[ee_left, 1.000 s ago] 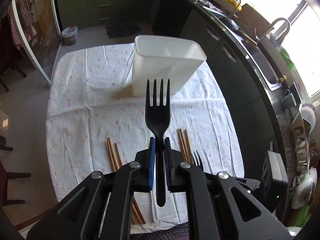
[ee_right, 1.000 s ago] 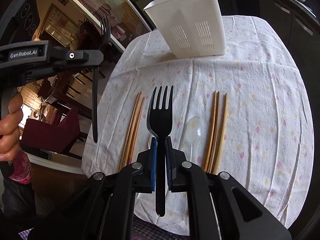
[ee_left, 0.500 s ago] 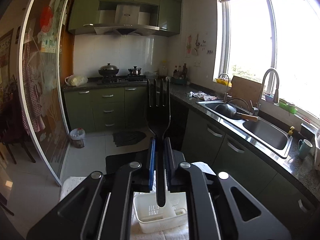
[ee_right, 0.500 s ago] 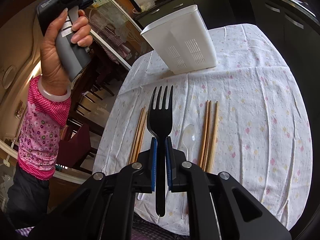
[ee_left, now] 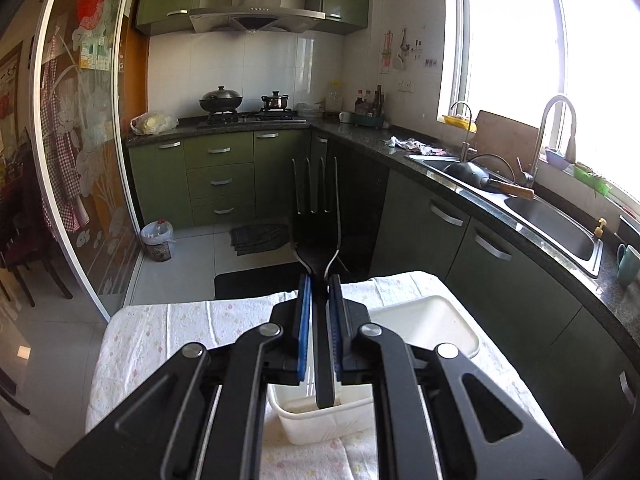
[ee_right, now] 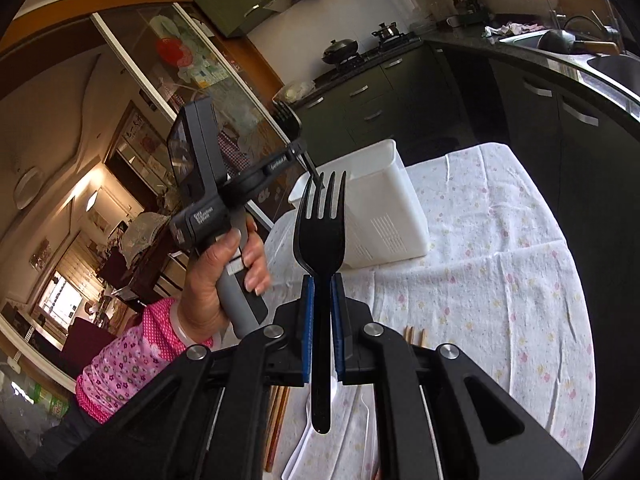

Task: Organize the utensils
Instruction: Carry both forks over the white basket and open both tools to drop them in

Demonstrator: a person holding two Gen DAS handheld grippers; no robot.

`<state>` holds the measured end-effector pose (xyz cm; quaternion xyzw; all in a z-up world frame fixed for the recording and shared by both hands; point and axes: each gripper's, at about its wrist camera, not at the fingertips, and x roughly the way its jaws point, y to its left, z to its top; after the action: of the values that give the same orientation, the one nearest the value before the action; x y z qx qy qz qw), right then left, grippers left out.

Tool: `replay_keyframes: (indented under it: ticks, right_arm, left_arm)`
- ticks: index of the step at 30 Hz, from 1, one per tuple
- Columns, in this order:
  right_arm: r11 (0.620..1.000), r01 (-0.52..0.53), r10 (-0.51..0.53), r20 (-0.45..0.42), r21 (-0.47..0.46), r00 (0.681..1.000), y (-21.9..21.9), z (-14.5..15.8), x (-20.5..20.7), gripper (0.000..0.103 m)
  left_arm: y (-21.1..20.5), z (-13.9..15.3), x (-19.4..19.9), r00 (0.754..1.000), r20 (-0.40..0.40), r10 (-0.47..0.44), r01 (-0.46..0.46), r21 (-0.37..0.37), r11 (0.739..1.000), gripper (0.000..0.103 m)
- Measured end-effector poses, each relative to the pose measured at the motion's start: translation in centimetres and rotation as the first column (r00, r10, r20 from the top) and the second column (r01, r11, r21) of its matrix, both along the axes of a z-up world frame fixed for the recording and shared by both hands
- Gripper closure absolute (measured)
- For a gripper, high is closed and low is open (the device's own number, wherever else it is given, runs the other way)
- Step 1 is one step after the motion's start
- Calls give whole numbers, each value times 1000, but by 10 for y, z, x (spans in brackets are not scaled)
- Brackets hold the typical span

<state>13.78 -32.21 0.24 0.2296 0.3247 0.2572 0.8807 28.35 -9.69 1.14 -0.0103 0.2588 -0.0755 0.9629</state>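
My left gripper (ee_left: 319,280) is shut on a black plastic fork (ee_left: 316,216), held upright with tines up; the handle end hangs over the open white utensil basket (ee_left: 424,312). In the right wrist view the left gripper (ee_right: 298,148) stands above the basket (ee_right: 384,216) with that fork's handle dipping toward its rim. My right gripper (ee_right: 320,280) is shut on a second black fork (ee_right: 320,224), held above the near part of the table. Wooden chopsticks (ee_right: 414,335) and white plastic spoons (ee_right: 304,448) lie on the cloth below it.
The table has a white flowered cloth (ee_right: 500,280). More chopsticks (ee_right: 276,420) lie at the near left. Green cabinets (ee_left: 220,176), a stove with pots (ee_left: 222,100) and a sink counter (ee_left: 520,200) lie beyond the table.
My left gripper swung from looking down at the table to upright over the basket and has lowered the fork's handle toward it. My right gripper rose and tilted up with its fork.
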Motion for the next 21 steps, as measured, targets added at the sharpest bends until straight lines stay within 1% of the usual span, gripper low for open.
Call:
replay_keyframes:
  ticks: [4,7,12,15,18,21]
  right_arm:
    - [998,58,-59,79,16,995,5,29,36,94]
    - [993,116,-119,129,28,985,10,45,66,94]
    - [972,232,-233,209,28,950,19,56,117,94]
    - [959,283,-269,274,-11,923,30,55,143,94]
    - [955,289,-259,285,-67,923,43,41,164,94]
    - [951,277,-228,296,-137,928,59,21,176,94]
  left_arm:
    - [5,-12,-3,1000,-21,16,-16,4,1000,94]
    - [9,-12,-6,999,-27,18,-18,2,1000,94]
    - [22,-2,-18,1000,-14,24,-24,-36,999,92]
    - [31,5,-28,1000,3,24,-24,-53,998,88]
    - [37,10,-37,1000,10,16,-15,-61,998,88]
    - [40,11,-41,1000,8,11,-10,-67,998,88]
